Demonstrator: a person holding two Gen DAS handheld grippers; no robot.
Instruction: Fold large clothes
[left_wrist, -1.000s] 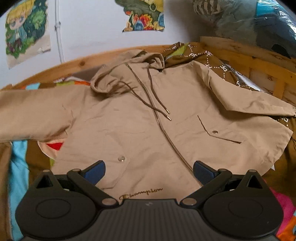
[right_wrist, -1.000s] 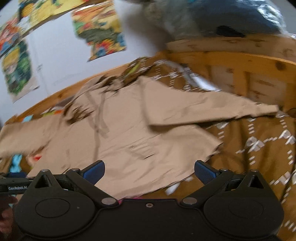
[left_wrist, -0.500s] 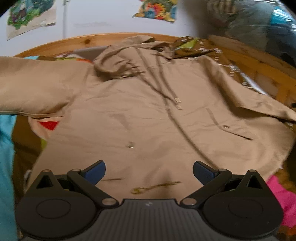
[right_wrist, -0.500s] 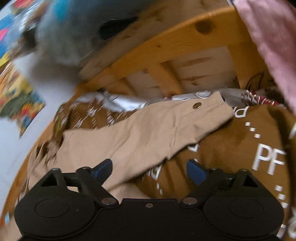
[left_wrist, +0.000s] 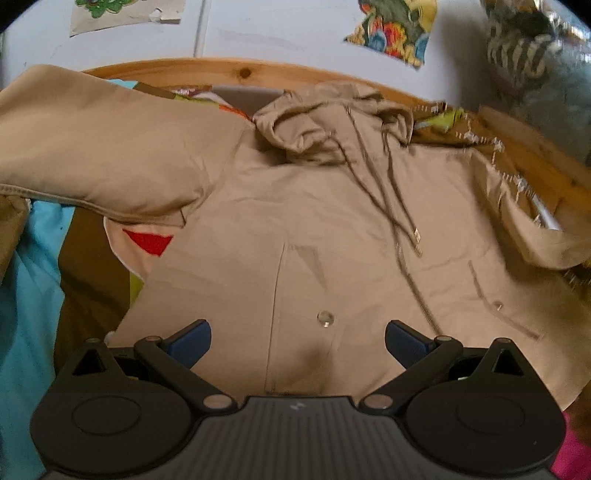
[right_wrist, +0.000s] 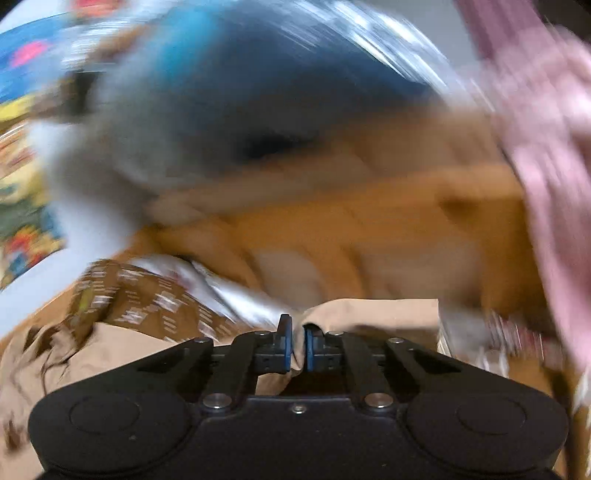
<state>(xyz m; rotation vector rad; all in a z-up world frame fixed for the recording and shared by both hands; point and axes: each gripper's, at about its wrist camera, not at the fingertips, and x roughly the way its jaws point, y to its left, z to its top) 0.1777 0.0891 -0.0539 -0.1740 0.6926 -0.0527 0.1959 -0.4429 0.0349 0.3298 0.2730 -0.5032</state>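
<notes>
Left wrist view is showing the left gripper (left_wrist: 297, 338) hovering with fingers spread over a tan hooded jacket (left_wrist: 332, 229) lying flat on the bed, while the right gripper (right_wrist: 297, 347) is pinching a sleeve (right_wrist: 369, 314), probably to fold it inward.

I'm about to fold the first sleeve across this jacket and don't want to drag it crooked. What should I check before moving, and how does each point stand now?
1. Right hand-held gripper shut on tan jacket fabric: ok, cloth sits between the blue pads.
2. Which part it holds, cuff or mid-sleeve: cannot tell, the right wrist view is blurred.
3. Left hand-held gripper free: ok, jaws wide apart, hovering over the lower front.
4. Tan hooded jacket lying front up: ok, zipper and snaps show.
5. Drawcords off the fold path: not ok, they trail down across the chest.
6. Other sleeve spread out: ok, stretched sideways.
</notes>
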